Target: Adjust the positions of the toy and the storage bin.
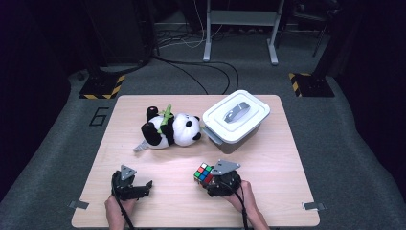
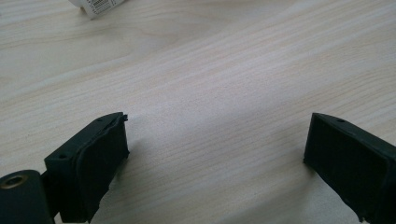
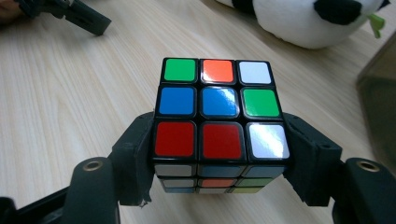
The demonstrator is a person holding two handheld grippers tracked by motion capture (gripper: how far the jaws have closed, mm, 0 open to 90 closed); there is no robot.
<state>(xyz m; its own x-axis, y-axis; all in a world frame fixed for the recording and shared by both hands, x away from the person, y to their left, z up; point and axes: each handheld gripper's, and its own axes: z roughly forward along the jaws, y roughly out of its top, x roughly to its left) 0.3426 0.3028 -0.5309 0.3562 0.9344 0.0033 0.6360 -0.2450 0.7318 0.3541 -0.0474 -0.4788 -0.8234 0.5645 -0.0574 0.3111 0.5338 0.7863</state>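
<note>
A scrambled colour cube (image 3: 218, 107) sits clamped between the black jaws of my right gripper (image 3: 219, 158), which is shut on its two sides. From above, the cube (image 1: 203, 173) and right gripper (image 1: 208, 178) are near the table's front, right of centre. My left gripper (image 1: 146, 186) rests at the front left, its jaws open with bare wood between them (image 2: 215, 149). A plush panda (image 1: 171, 129) holding a green stick lies on its back mid-table. A white lidded box (image 1: 235, 117) stands just right of the panda.
The wooden table (image 1: 268, 163) stands on grey carpet. A paper tag (image 1: 140, 147) lies beside the panda's foot. The panda's white body (image 3: 299, 18) and the box's dark wall (image 3: 380, 107) lie beyond the cube in the right gripper view.
</note>
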